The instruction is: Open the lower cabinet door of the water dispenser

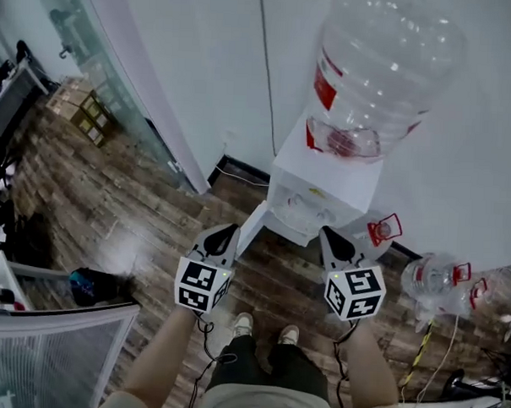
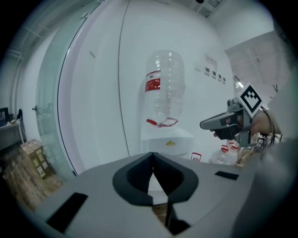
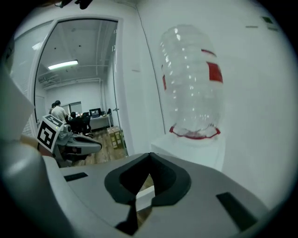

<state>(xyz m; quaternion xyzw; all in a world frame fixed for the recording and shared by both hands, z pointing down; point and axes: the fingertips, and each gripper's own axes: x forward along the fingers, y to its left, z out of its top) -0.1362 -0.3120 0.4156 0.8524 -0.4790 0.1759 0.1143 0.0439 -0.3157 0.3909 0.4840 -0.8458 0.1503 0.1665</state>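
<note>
Head view: the water dispenser [image 1: 324, 189] stands at the wall. Its lower cabinet door [image 1: 253, 227] appears swung open at its left; task judged complete. Left gripper [image 1: 226, 234] and right gripper [image 1: 332, 239] hang before the dispenser, jaws closed, empty.

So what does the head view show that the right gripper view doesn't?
Only the head view: the person's shoes, the spare bottles on the floor, and the marker cube on the right gripper. Only the right gripper view: an office with people at desks and a ceiling light. Both: the water dispenser, its big bottle on top, and the left gripper.
</note>
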